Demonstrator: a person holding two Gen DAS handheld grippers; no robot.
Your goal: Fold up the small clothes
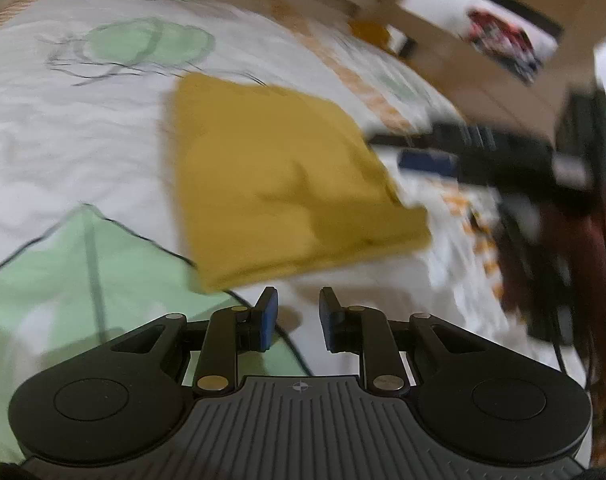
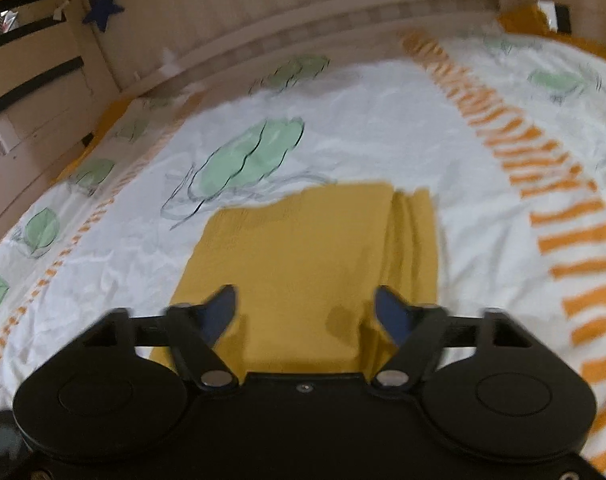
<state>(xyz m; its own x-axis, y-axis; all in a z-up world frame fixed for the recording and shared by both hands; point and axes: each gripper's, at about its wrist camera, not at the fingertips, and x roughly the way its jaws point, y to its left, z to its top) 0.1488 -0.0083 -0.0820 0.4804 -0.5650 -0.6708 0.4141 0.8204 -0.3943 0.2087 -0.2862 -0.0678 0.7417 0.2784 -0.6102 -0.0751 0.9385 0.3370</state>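
Observation:
A mustard-yellow garment (image 1: pixel 287 184) lies folded flat into a rough rectangle on the bed; it also shows in the right wrist view (image 2: pixel 315 264). My left gripper (image 1: pixel 297 300) hovers just short of its near edge, jaws slightly apart and empty. My right gripper (image 2: pixel 307 300) is wide open and empty, held above the near part of the garment. In the left wrist view the right gripper (image 1: pixel 463 152) appears as a blurred black shape with a blue pad beyond the cloth's right side.
The bed cover (image 2: pixel 383 120) is white with green leaf prints and orange stripes (image 2: pixel 543 184). A wooden slatted bed rail (image 2: pixel 303 12) runs along the far side. A wooden shelf with a picture (image 1: pixel 495 36) stands beyond the bed in the left wrist view.

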